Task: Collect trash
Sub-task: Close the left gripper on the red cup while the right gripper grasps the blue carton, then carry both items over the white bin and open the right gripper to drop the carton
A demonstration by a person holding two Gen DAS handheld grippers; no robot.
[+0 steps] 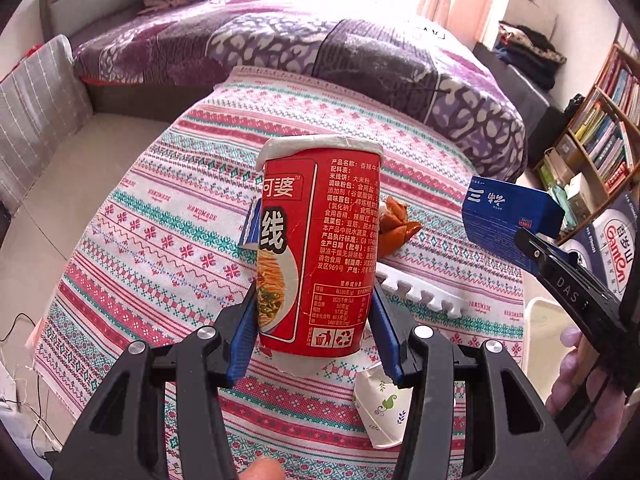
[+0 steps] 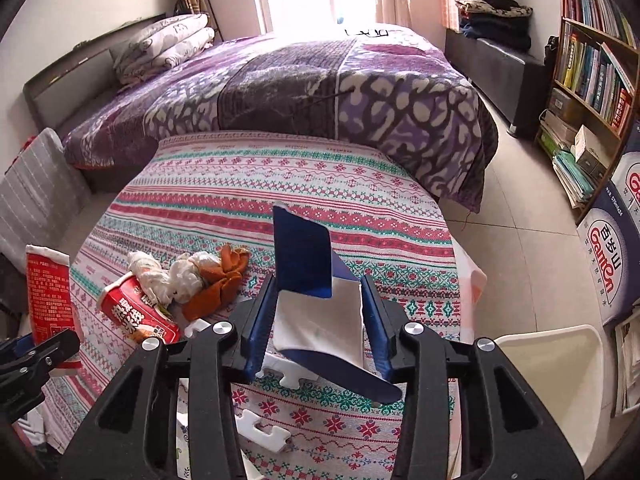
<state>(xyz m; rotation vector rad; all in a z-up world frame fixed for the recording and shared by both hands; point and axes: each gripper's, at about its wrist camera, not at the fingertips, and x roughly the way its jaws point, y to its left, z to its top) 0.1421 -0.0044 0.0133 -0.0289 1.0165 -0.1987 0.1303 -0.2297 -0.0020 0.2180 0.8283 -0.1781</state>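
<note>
Trash in hand: you hold two pieces clear of the tabletop (image 2: 248,168) at once, a red noodle cup (image 1: 318,248) and a blue carton (image 2: 316,300).
Left tool (image 1: 316,312): partly closed, its blue pads pinching the noodle cup low on the body, near the base.
Why low: your grip leaves the printed wall and the white rim free, so the cup should drop rim first when you tip it.
Cup axis: long axis runs nearly straight up the left wrist frame, white rim at the top, base toward the camera, leaning slightly left.
Right tool (image 2: 316,320): narrowed onto the flattened blue carton, pads pressing its white inner sides.
Carton axis: long axis runs from lower right, where a blue flap hangs below the pads, up to frame centre, where a flap stands up.
Why lifted: both pieces sit above the patterned cloth, which I judge suits carrying them to the cream bin (image 2: 556,360) at the lower right of the right wrist frame.
Left to collect: a second red cup (image 2: 138,314) lying on its side, crumpled tissue (image 2: 168,276), orange peel (image 2: 218,284) and a paper cup (image 1: 382,408).
</note>
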